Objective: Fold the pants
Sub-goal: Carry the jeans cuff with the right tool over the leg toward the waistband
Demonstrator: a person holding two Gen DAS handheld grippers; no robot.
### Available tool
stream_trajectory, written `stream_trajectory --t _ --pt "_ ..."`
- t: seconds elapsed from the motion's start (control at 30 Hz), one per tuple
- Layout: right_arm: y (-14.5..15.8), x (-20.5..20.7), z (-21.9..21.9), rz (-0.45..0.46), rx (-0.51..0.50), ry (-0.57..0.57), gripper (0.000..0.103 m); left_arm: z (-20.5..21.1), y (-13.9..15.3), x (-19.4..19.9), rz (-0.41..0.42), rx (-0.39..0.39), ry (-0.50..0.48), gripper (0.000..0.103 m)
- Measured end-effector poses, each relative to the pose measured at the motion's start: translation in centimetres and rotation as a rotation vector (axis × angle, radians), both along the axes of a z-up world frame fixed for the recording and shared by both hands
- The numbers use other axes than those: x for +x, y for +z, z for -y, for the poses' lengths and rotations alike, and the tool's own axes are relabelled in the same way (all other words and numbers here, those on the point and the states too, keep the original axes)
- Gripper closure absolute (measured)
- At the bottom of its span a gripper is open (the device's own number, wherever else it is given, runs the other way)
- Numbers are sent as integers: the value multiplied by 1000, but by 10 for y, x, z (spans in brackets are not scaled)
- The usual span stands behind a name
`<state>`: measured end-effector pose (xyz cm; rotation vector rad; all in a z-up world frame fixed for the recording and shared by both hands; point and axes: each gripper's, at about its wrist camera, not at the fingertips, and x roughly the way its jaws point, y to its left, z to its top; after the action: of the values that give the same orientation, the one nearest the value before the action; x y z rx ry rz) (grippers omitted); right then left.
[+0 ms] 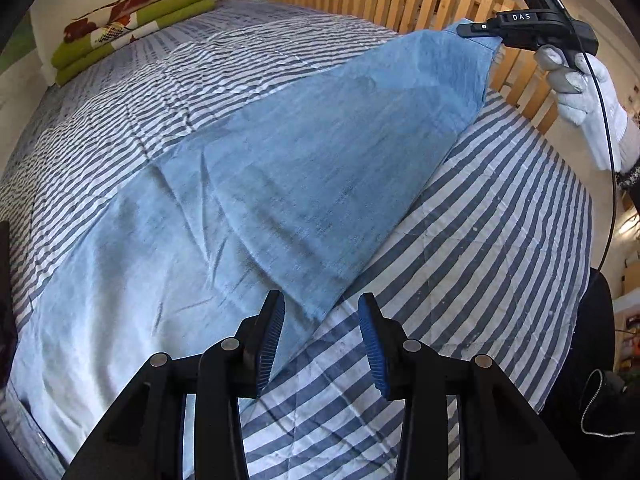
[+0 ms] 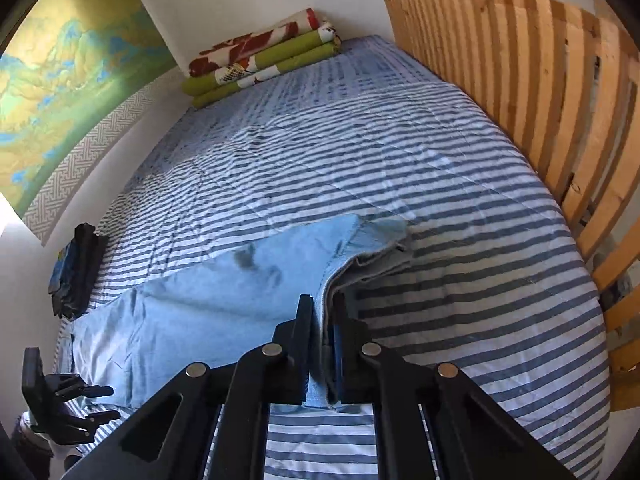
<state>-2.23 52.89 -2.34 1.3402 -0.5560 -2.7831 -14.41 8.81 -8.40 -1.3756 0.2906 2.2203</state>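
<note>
The pants (image 1: 248,184), light blue denim, lie spread across a bed covered by a blue-and-white striped quilt (image 1: 460,240). The right gripper (image 2: 325,344) is clamped narrow on a hem edge of the pants, with the folded cloth pinched between its two black fingers (image 2: 304,332). From that grip the fabric runs ahead and to the left of the gripper, raised off the quilt near the pads and settling flat farther on. In the left wrist view the same right gripper (image 1: 472,30) shows up high at the far right, held by a white-gloved hand (image 1: 580,92), with a corner of the pants pulled up to it in a taut slope.

The left gripper (image 1: 322,344) stands partly open, its blue ribbed pads (image 1: 272,344) apart with nothing pressed between them. It hovers above the near edge of the pants: the left pad sits over the denim, the right pad over bare striped quilt. Whether the left pad touches the cloth cannot be told.

Far ahead of both grippers, at the head of the bed, rests a folded stack of green and floral blankets (image 1: 132,24). A wooden slatted rail (image 2: 540,120) runs along the right side of the bed, well to the right of the right gripper
</note>
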Motion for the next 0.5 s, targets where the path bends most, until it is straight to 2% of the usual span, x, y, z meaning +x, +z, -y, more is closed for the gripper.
stream_trajectory --t 0.13,0.23,0.33,0.4,0.5 --pt "21 -24 103 -40 28 114 95 58 12 16 -26 42 98 62" --pt "21 -43 197 -64 30 233 95 115 19 29 -51 97 204 62" --pt "4 -60 296 -58 39 352 95 178 18 36 -82 171 338 62" --pt "-17 -68 357 -20 16 428 95 218 12 43 -101 199 430 62" --pt "-52 -68 437 32 98 520 95 274 -4 49 -78 314 558 62"
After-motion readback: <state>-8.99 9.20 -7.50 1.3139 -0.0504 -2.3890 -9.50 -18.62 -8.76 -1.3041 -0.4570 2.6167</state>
